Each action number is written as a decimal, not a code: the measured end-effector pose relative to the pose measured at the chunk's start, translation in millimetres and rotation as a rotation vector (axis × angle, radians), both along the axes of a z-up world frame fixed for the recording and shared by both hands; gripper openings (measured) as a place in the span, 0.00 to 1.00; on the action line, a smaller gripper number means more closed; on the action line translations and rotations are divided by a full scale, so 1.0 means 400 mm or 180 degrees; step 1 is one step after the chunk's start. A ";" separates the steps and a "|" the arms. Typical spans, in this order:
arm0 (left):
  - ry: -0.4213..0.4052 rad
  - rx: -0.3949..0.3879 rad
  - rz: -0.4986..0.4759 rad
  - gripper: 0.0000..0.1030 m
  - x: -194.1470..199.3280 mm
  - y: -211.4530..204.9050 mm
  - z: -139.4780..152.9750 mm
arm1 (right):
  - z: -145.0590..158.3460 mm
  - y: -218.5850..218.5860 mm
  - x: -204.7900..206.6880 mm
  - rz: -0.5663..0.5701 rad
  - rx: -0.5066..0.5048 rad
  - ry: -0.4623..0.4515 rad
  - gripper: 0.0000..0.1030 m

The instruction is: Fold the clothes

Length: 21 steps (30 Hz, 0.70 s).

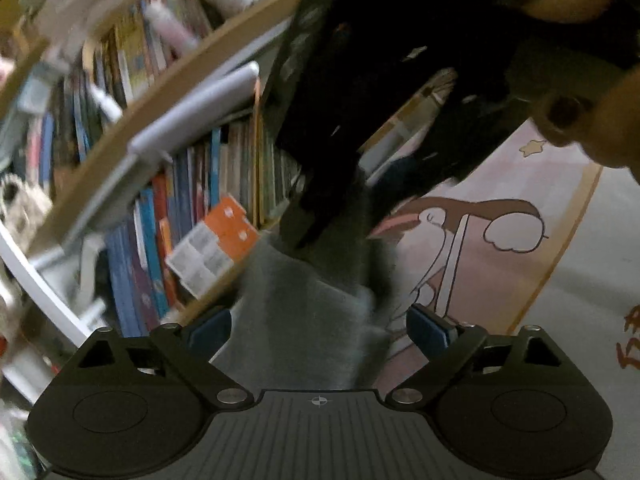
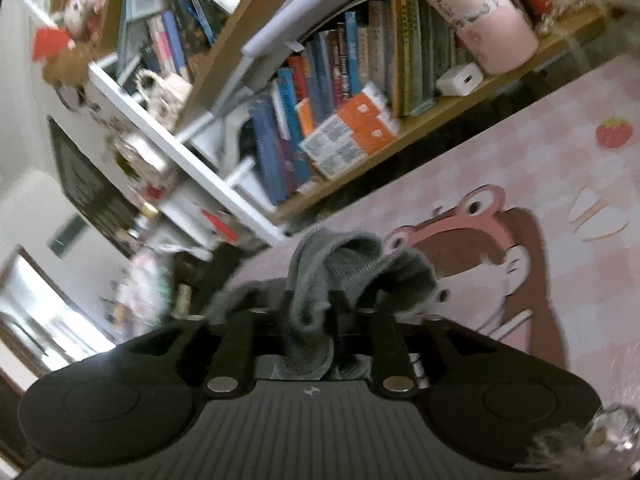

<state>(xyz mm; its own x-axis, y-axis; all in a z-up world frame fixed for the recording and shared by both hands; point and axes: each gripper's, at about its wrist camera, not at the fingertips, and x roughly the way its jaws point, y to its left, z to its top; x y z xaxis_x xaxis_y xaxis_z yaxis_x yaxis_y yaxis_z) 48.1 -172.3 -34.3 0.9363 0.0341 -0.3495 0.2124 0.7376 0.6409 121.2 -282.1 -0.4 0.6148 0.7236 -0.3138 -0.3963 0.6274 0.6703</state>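
Hanging between my two tools, the grey garment (image 2: 320, 280) was off the pink mat (image 2: 520, 160), bunched at one end in my right tool (image 2: 310, 312) and running from there toward my left. In the right wrist view the jaws stood pinched together on a thick wad of the knit, which spilled over both fingers and back into the throat. In the left wrist view the same garment (image 1: 304, 312) lay lengthwise straight out along the tool's line of sight, rising toward the dark body of the right tool higher in the frame. My left tool (image 1: 320, 328) was spread wide, its blue pads (image 1: 432, 326) either side of the cloth; I could not tell whether either pad touched it. So the left was the free one, already lined up with the cloth's long axis, and I judged its closing on that end to be the likely next step. The bookshelf (image 2: 352, 80) stood just past the mat's edge, blurred.
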 end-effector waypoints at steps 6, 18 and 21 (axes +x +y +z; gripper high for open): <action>0.0087 -0.0095 0.0011 0.93 0.001 0.017 0.006 | -0.023 -0.007 0.020 -0.0102 -0.0442 0.0298 0.42; 0.0063 -0.0046 -0.0057 0.90 0.001 0.004 -0.008 | -0.026 0.011 0.018 0.0068 -0.0235 0.0153 0.12; 0.0056 -0.0033 -0.0066 0.90 0.003 0.002 -0.010 | 0.009 0.006 -0.003 0.0126 -0.0020 -0.0069 0.12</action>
